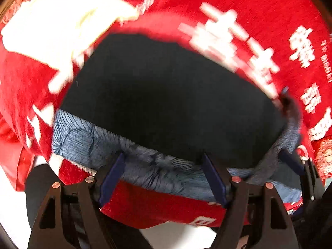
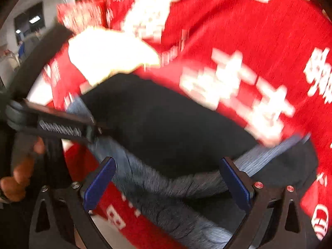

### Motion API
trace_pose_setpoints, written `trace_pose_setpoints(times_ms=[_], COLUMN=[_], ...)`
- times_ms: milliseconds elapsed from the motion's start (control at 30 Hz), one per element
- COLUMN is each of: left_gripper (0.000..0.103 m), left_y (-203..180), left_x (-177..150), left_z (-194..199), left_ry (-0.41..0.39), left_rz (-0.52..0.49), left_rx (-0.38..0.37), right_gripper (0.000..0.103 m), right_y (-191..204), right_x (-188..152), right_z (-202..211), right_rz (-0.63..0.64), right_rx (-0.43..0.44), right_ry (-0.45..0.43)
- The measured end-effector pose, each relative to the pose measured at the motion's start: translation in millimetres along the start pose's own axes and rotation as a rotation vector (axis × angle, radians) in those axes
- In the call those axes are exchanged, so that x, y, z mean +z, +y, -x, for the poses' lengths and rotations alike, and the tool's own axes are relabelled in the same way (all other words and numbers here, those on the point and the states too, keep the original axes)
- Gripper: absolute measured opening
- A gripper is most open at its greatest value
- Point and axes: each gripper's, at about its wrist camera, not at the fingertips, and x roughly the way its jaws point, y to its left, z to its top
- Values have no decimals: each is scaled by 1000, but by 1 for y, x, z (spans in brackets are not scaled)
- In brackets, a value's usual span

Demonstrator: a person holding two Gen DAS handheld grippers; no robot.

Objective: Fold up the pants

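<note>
Dark navy pants lie on a red tablecloth printed with white characters. Their blue-grey waistband faces me at the near edge. My left gripper points down at the waistband. Its blue pads stand apart either side of the fabric without pinching it. My right gripper is wide open over the waistband further right. One of its fingers shows at the right edge of the left wrist view. The left gripper appears at the left of the right wrist view, held by a hand.
A cream-white cloth lies on the red cloth just beyond the pants' far left corner. The near edge of the tablecloth hangs just under both grippers, with pale floor below it. Both views are blurred.
</note>
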Motion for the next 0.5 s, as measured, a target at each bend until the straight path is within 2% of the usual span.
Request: trace_pose_setpoints(times_ms=[67,167,233,333,433,500], left_gripper=[80,80,80,80,80,82], left_y=[-2,-16,-38,-76,-107,-119], left_x=[-2,-2,1,4,3,1], left_z=[4,14,20,11,-6,-19], left_ry=[-19,-46,-72,-58,-32,-23], left_rz=[-12,-68,-113,-185,-258,-282], left_rx=[4,37,18,-10,-23,29], right_gripper=[101,100,100,101,101,101], right_y=[-1,-8,-27,-87,-145,-183], right_x=[-13,-27,-28,-16,0,10], right_z=[-13,15,45,76,68,47], right_rz=[-31,-63,-123,-291,-471,-607], right_rx=[8,26,-3,-135,-236,-278], right_ry=[83,18,-62,-147,-94,-1])
